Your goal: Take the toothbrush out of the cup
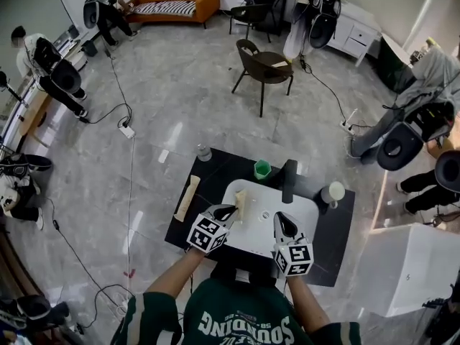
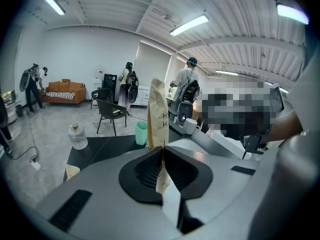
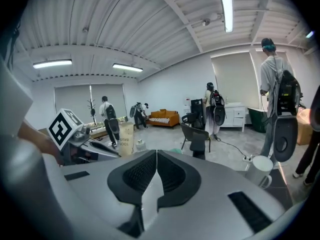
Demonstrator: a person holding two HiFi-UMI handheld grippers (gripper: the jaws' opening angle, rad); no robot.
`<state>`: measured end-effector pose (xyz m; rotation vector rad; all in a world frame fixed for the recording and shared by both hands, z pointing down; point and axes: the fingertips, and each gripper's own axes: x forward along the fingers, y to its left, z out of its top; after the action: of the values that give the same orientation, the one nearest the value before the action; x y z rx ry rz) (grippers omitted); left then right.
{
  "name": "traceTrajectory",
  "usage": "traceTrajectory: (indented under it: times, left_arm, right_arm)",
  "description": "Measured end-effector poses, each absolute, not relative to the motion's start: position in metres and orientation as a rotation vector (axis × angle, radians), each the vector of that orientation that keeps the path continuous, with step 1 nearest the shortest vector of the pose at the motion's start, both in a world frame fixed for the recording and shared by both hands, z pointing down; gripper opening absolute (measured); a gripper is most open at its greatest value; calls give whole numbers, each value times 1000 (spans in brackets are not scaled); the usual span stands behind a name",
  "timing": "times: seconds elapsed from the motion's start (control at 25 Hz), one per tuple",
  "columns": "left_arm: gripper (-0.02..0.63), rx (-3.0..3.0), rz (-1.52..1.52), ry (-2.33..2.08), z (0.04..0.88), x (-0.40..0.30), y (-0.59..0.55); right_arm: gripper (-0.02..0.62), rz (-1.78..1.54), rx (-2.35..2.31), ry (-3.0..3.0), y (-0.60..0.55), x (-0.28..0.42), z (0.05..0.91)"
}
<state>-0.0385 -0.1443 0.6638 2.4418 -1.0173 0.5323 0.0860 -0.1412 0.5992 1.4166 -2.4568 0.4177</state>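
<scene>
toothbrush [image 2: 158, 109]: tan paper pack with dark print, stood upright, lower end pinched in left gripper [image 2: 163, 156], out of cup | cup [image 1: 262, 169]: green, upright, at toothbrush's 1 o'clock in head view, apart from it

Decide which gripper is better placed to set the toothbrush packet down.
Left. The left gripper clamps the toothbrush packet upright; the right gripper is shut and empty.

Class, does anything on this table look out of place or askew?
A loose packet lies slanted at the table's left edge, seemingly overhanging it. The left hand-held gripper is shut on a toothbrush packet, held upright rather than lying down.
</scene>
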Motion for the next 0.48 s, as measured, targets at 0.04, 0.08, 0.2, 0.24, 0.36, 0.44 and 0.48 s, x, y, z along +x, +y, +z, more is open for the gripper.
traceTrajectory:
  times: [0.04, 0.08, 0.2, 0.24, 0.36, 0.44, 0.48]
  left_arm:
    - [26, 2431, 537, -1014, 666, -44, -142]
    - [26, 2420, 540, -1012, 669, -50, -140]
    - [26, 2391, 550, -1017, 674, -68, -135]
    - [26, 2383, 553, -1021, 675, -73, -133]
    - [26, 2363, 560, -1038, 677, -92, -127]
    - [26, 2350, 572, -1052, 678, -106, -121]
    - [25, 2342, 579, -1057, 679, -112, -119]
  right_arm:
    - [41, 421, 1406, -2462, -141, 80, 601]
    - [41, 422, 1395, -2467, -141, 74, 602]
    - [41, 425, 1360, -2480, -142, 58, 605]
    - [41, 429, 1350, -2483, -142, 53, 606]
    - [41, 445, 1315, -2488, -141, 35, 609]
    - [41, 447, 1292, -2492, -139, 24, 609]
    - [41, 446, 1281, -2494, -139, 19, 609]
